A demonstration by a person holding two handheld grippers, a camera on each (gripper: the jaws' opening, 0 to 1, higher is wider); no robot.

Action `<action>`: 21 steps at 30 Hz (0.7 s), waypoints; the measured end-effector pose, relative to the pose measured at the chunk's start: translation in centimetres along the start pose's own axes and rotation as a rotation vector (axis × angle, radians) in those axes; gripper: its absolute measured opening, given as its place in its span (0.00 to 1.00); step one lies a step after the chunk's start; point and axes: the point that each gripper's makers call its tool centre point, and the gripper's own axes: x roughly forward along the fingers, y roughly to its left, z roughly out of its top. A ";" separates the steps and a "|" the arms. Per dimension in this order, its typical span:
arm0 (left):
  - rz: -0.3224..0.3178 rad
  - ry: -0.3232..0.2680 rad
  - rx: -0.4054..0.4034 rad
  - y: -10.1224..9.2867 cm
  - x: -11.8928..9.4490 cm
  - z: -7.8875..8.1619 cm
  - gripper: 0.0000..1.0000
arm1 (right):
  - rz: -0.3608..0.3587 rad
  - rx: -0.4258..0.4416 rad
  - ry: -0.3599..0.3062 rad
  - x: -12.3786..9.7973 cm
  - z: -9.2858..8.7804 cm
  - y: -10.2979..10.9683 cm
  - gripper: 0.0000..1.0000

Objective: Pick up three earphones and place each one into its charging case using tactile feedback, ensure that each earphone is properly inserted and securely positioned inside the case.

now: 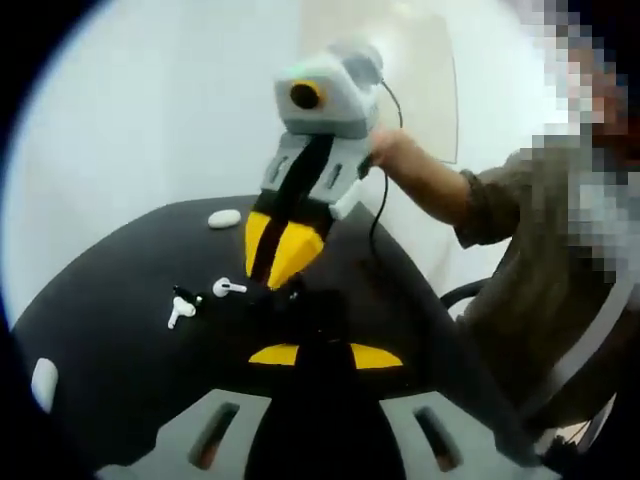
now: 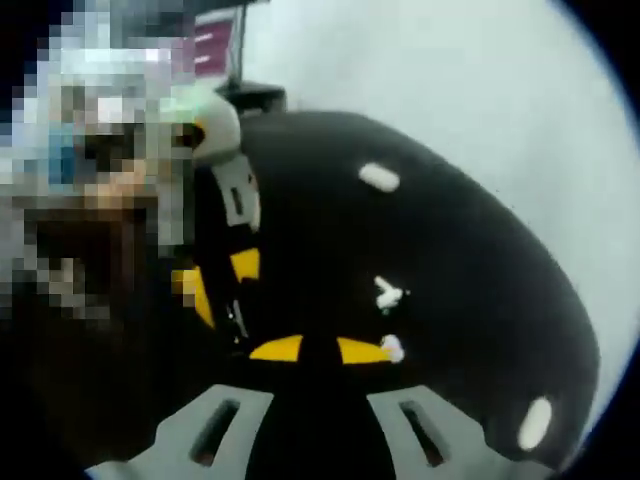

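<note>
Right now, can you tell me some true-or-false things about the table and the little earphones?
1. The table is black. True.
2. The earphones are red. False: both earphones lying on the table, one and the other, are white.
3. A person's hand holds the right tool above the table. True.
4. The white case sits on top of the earphones. False: it lies apart from them, farther back on the table.
5. The right tool's tips are yellow. True.
</note>
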 end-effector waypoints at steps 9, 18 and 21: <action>0.004 0.003 0.012 -0.3 -0.1 -0.2 0.14 | 0.037 -0.070 0.101 1.9 -1.2 -0.6 0.15; 0.009 0.010 0.021 -0.9 0.1 -0.3 0.14 | 0.199 -0.087 -0.092 -1.4 -2.0 0.1 0.15; 0.009 0.011 0.021 -0.9 0.1 -0.4 0.14 | 0.247 -0.117 -0.137 -2.2 -2.9 0.9 0.15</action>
